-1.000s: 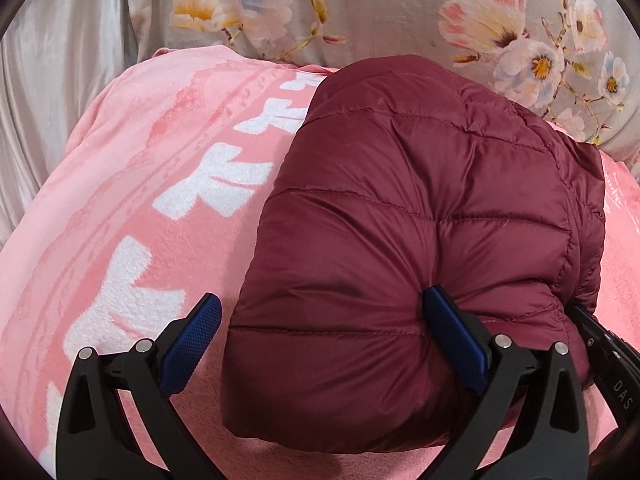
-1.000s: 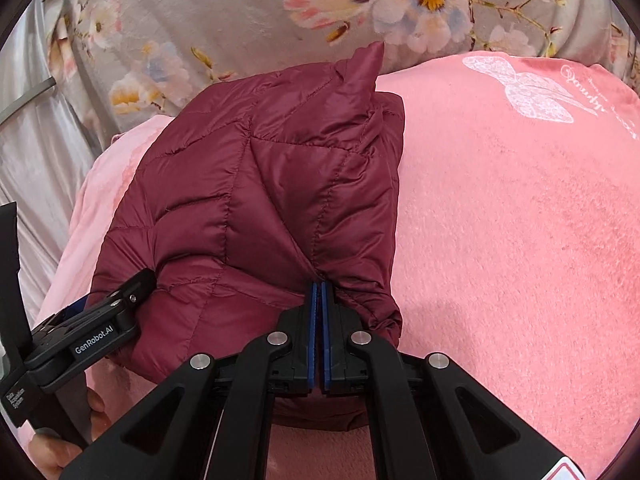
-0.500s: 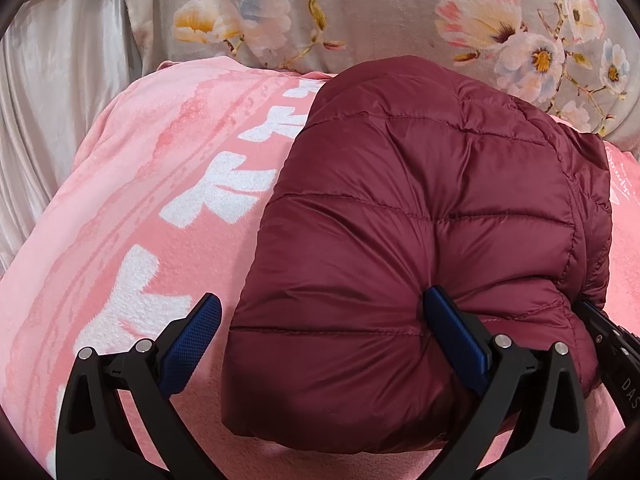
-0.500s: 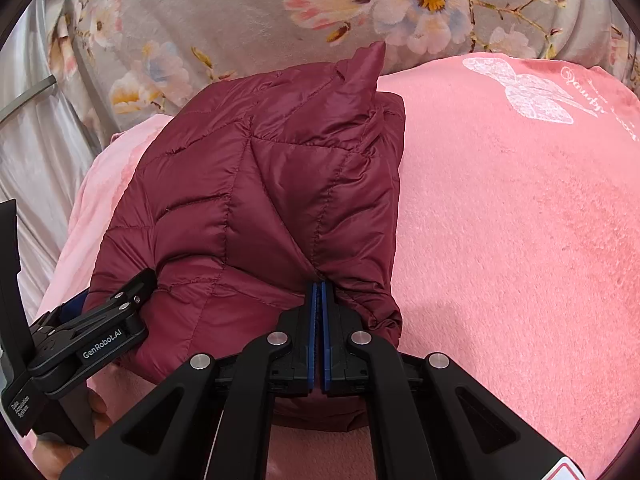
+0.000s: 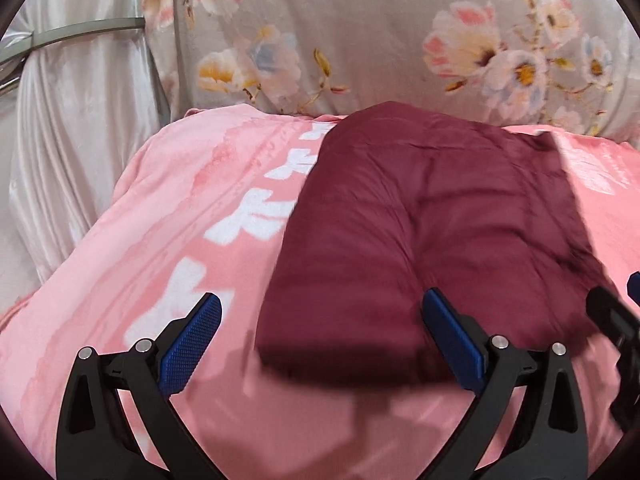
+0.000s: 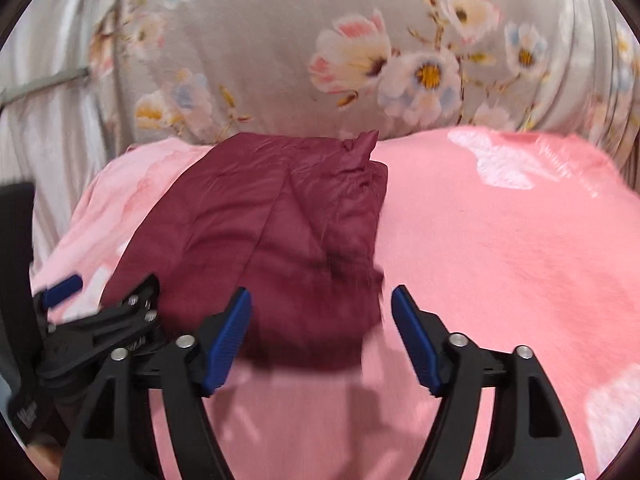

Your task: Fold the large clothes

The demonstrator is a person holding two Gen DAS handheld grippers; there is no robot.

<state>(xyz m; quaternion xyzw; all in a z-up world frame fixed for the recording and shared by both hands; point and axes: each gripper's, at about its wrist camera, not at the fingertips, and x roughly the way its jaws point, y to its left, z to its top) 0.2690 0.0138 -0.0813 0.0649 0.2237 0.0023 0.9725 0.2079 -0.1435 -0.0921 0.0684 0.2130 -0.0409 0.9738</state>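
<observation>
A dark red quilted puffer jacket (image 5: 432, 216) lies folded in a compact bundle on a pink blanket (image 5: 168, 240); it also shows in the right wrist view (image 6: 276, 240). My left gripper (image 5: 320, 340) is open and empty, just in front of the jacket's near edge. My right gripper (image 6: 320, 332) is open and empty, its jaws standing apart at the jacket's near right corner. The left gripper's body shows at the left of the right wrist view (image 6: 100, 324). Both views are motion-blurred.
The pink blanket with white lettering (image 5: 256, 220) covers the bed. A grey floral cover (image 6: 360, 60) rises behind it. Pale curtain fabric (image 5: 80, 120) hangs at the left. Open pink blanket (image 6: 500, 260) lies to the right of the jacket.
My right gripper opened and let go of the jacket's edge. Both grippers drew back and up from the jacket, which now lies flatter on the blanket.
</observation>
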